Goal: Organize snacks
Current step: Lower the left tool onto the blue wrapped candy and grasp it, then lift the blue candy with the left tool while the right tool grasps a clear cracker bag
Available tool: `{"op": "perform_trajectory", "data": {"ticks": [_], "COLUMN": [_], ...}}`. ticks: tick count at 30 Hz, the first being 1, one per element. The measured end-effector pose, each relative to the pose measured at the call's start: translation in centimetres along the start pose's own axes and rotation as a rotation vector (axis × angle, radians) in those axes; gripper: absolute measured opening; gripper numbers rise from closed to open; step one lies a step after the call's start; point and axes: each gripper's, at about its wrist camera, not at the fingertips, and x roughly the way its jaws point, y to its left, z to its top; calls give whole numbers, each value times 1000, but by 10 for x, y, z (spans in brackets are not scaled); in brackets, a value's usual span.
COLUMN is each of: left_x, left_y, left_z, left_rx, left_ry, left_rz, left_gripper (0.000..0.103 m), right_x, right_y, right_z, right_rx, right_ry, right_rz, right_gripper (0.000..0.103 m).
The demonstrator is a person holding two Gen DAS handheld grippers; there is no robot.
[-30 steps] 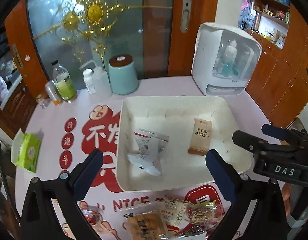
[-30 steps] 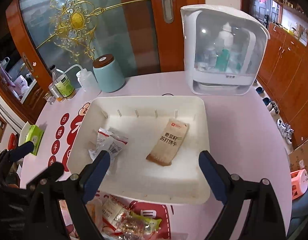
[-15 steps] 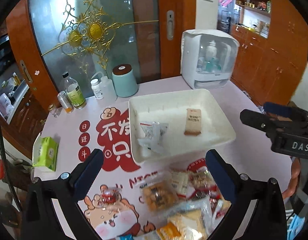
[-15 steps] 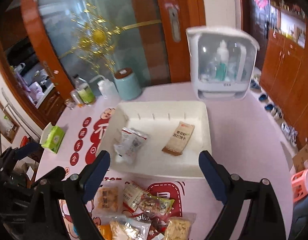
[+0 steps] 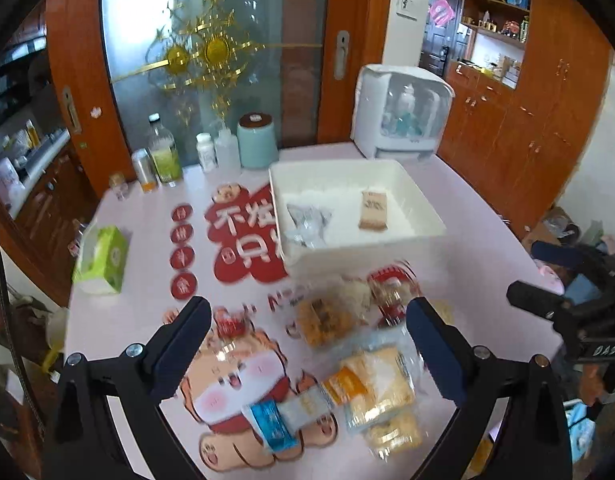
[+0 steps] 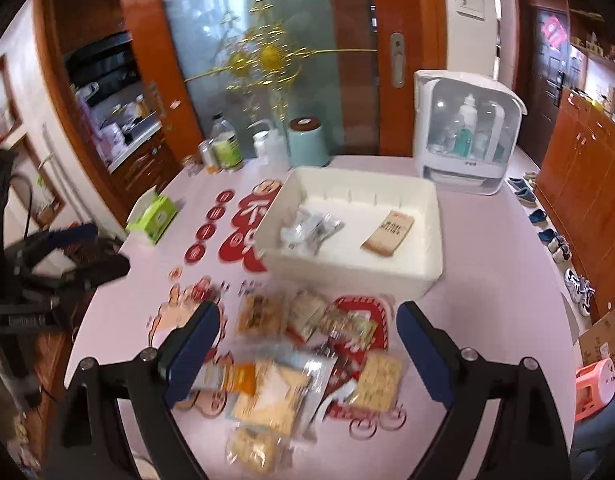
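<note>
A white bin [image 5: 423, 236] [image 6: 347, 268] stands mid-table. Inside it lie a clear silvery packet [image 5: 307, 220] [image 6: 311, 230] and a brown cracker packet [image 5: 373, 211] [image 6: 391, 230]. Several loose snack packets [image 5: 359, 356] [image 6: 299, 356] are heaped on the table in front of the bin. My left gripper [image 5: 307, 340] is open and empty, held above the near end of the heap. My right gripper [image 6: 307, 344] is open and empty too, above the same heap. Each gripper shows at the edge of the other's view.
At the table's back stand a white cabinet with bottles [image 5: 403, 120] [image 6: 467, 136], a teal canister [image 5: 257, 140] [image 6: 307, 140] and several bottles [image 5: 163, 156]. A green tissue box [image 5: 103, 256] [image 6: 153, 216] lies at the left. The round table drops off on all sides.
Both grippers have pulled back and up from over the bin. The bin now sits farther away, and the heap of loose snack packets has come into view below both.
</note>
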Motion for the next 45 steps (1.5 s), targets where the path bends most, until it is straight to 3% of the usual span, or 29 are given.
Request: {"op": "perform_trajectory", "data": {"ticks": [7,14,20,25,31,33,35,40,43,45], "left_x": [9,56,104,134,151,159,168,170,170,168], "left_y": [14,33,58,76,75,76,76,76,76,77], "left_z": [-61,-127,-167,-187,-190,-192,-195,-193,-192,-192], "left_rx": [-22,-32,-116,-229,-212,-211,-209,-178,-160,-163], "left_ry": [41,148,259,331,344,369,408,399,397,400], "left_rz": [3,55,60,15,43,35,30,41,58,47], "left_gripper": [98,97,87,86,84,69,62,55,38,34], "right_x": [11,58,100,128,142,145,146,146,148,149], "right_y": [30,44,44,48,54,56,55,54,55,56], "right_z": [-67,-129,-171,-193,-202,-203,-205,-204,-205,-205], "right_rx": [-28,2,68,106,116,120,121,122,123,119], "right_ry": [79,205,322,406,444,447,447,447,453,455], "right_rz": [14,-2,23,58,72,80,81,80,82,87], "right_gripper": [83,83,80,79,79,78,78,78,75,69]}}
